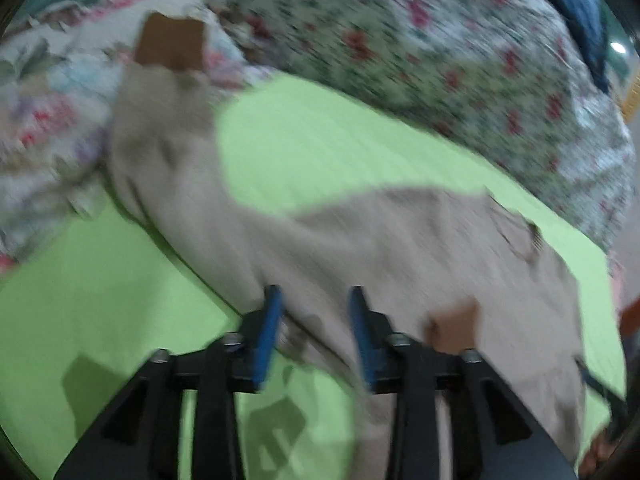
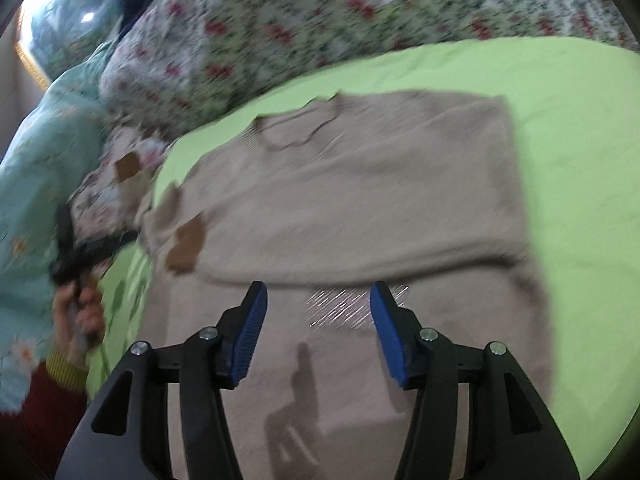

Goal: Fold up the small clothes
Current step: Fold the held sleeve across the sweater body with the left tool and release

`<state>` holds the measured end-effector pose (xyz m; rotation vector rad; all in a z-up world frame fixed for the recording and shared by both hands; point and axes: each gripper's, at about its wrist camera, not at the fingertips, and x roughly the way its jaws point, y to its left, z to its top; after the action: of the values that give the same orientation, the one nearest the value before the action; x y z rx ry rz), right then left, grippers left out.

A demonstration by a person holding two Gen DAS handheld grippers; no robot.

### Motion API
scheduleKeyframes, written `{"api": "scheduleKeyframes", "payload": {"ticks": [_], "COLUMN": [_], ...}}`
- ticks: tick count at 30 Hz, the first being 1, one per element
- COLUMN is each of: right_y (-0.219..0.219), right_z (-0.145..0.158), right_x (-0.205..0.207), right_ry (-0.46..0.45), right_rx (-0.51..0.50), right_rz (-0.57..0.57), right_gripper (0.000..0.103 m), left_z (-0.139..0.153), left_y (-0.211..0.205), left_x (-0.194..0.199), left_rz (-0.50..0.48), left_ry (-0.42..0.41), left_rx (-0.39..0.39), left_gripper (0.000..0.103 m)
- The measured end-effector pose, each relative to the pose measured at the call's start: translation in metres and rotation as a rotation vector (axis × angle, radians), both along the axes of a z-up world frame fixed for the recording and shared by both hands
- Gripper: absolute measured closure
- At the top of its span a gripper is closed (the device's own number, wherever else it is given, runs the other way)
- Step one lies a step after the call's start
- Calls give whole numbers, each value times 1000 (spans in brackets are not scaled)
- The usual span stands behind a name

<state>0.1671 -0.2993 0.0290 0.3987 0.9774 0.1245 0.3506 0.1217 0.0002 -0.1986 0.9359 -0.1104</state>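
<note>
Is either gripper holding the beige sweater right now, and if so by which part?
Neither. The left gripper and right gripper both have open jaws above the beige sweater.

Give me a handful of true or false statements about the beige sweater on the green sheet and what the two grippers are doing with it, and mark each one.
1. The beige sweater lies on a light green sheet. True.
2. The right gripper is clamped on the sweater's neckline. False: its jaws stand open above the sweater, nothing between the pads, and the neckline is at the far end.
3. The sweater carries brown patches. True.
4. The left gripper holds a sleeve pinched shut. False: its jaws stand apart over the fabric.
5. A floral quilt lies beyond the green sheet. True.
6. The sweater is rolled into a ball. False: it lies flat, with one layer folded over.
</note>
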Motion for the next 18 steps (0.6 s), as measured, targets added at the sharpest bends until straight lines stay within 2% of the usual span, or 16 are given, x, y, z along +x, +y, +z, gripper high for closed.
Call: {"api": "scheduleKeyframes", "payload": {"ticks": [1,3,6,10,12,14,15,16,17,18], "right_y": [8,17,30,37,39,40,40,41,41,40], "right_z": [-2,-5,-9,-13,-15,-18,-19,-19,-20,-20], "right_x": [-3,-8,-10,-12,-12,-12,-12,-13,-13,-14], "right_ry": [5,12,23,36,44,53,57,59,62,61], "right_rx": [10,21,31,36,39,38,33,28,30,38], "right_rz": [18,38,63,75,78,83,87,91,94,96], "right_gripper": [46,45,45,44,44,44,44,44,44,44], "left_z": [3,7,2,-15,-23,-27,-27,-26,-24,-22], "left_y": [8,22,32,38,43,50,49,48,47,47], "left_x": [12,38,81,128,147,159,163,166,168,167], "left_rz": [32,86,139,184,212,218,214,205,191,179], "left_ry": [-9,-17,-9,35,53,51,48,46,45,50], "left_rx": [15,43,128,234,259,255,258,266,267,259], "left_gripper": [43,32,27,27,27,34,50,76,91,97]}}
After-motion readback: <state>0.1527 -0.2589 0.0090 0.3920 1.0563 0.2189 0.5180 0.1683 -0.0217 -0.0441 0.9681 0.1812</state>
